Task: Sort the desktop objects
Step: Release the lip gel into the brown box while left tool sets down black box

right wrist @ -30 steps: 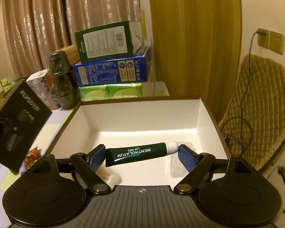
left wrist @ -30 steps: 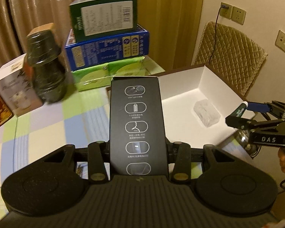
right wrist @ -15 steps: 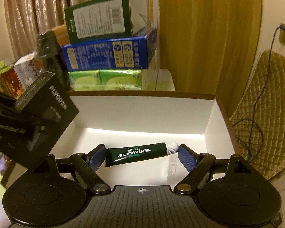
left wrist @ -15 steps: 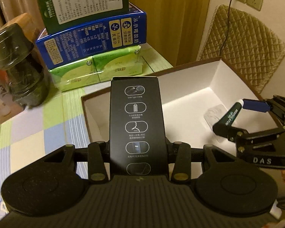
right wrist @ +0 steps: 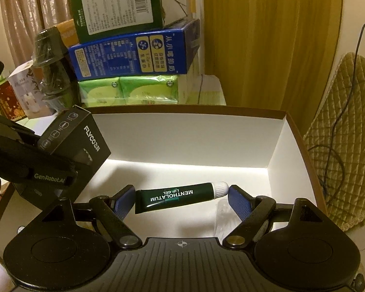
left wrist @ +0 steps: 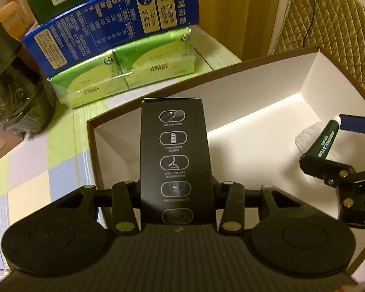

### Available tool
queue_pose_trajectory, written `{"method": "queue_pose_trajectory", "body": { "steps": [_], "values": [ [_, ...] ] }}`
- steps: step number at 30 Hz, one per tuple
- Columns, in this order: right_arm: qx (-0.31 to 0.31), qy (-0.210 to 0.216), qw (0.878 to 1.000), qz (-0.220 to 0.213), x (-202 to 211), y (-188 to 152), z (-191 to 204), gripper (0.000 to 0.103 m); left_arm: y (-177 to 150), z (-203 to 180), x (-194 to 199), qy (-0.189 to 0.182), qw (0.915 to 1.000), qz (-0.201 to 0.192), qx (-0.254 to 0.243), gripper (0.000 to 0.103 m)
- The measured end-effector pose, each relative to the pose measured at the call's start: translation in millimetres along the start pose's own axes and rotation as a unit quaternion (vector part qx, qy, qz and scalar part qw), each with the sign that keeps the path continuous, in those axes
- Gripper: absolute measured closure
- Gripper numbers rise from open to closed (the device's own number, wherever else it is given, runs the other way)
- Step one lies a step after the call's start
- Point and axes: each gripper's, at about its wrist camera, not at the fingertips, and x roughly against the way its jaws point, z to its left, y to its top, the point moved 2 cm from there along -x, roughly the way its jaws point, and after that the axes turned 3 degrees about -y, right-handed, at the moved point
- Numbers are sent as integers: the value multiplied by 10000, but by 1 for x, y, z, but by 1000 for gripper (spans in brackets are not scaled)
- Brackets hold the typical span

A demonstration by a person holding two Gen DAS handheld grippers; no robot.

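Your left claw (left wrist: 176, 187) clamps the light, stiff black carton (left wrist: 175, 155) across its flat sides, while your right claw (right wrist: 181, 198) pinches the soft, crushable lip gel tube (right wrist: 180, 197) end to end; keep pressure gentle.

Counts: 2 grippers, left (left wrist: 175, 189) and right (right wrist: 181, 198); 1 black carton (left wrist: 174, 155); 1 lip-gel tube (right wrist: 180, 197); 1 white-lined box (right wrist: 182, 136); 3 stacked cartons, i.e. green (right wrist: 116, 7), blue (right wrist: 133, 53), lime (right wrist: 129, 92); 1 dark jar (right wrist: 51, 68).

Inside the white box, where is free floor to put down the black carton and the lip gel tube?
The white box floor is mostly bare: a wide patch along the back wall and the left corner. Only a clear packet lies near the right side. Behind the box it is crowded: green packs, blue carton, dark jar.
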Motion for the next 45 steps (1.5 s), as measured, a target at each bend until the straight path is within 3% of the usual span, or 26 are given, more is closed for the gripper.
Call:
{"method": "queue_pose_trajectory", "body": {
  "steps": [5, 8, 20, 23, 25, 28, 30, 34, 45],
  "values": [
    [-17, -20, 10000, 65, -5, 1, -4, 23, 1, 2, -7, -40, 10000, 22, 29, 63],
    [-8, -10, 10000, 80, -6, 3, -4, 23, 6, 1, -3, 16, 9999, -81, -59, 51],
    [100, 159, 9996, 203, -13, 8, -2, 23, 8, -2, 8, -153, 9998, -112, -78, 50],
    [80, 148, 9998, 108, -10, 8, -3, 16, 7, -4, 11, -185, 9997, -118, -94, 45],
    [88, 122, 9999, 24, -6, 7, -4, 8, 6, -5, 14, -209, 9996, -148, -102, 43],
    [107, 121, 9999, 21, -1, 5, -4, 7, 4, -7, 19, -268, 9994, -177, -91, 41],
    [114, 140, 9998, 53, 4, 3, -6, 6, 2, -7, 23, -295, 9994, -188, -86, 33],
    [98, 114, 9998, 158, 15, -3, -9, 2, -4, -8, 34, -323, 9992, -228, -82, 28],
    [-283, 126, 9995, 100, 58, -12, -16, 2, -26, -8, 74, -333, 9988, -345, 54, 17]
  ]
}}
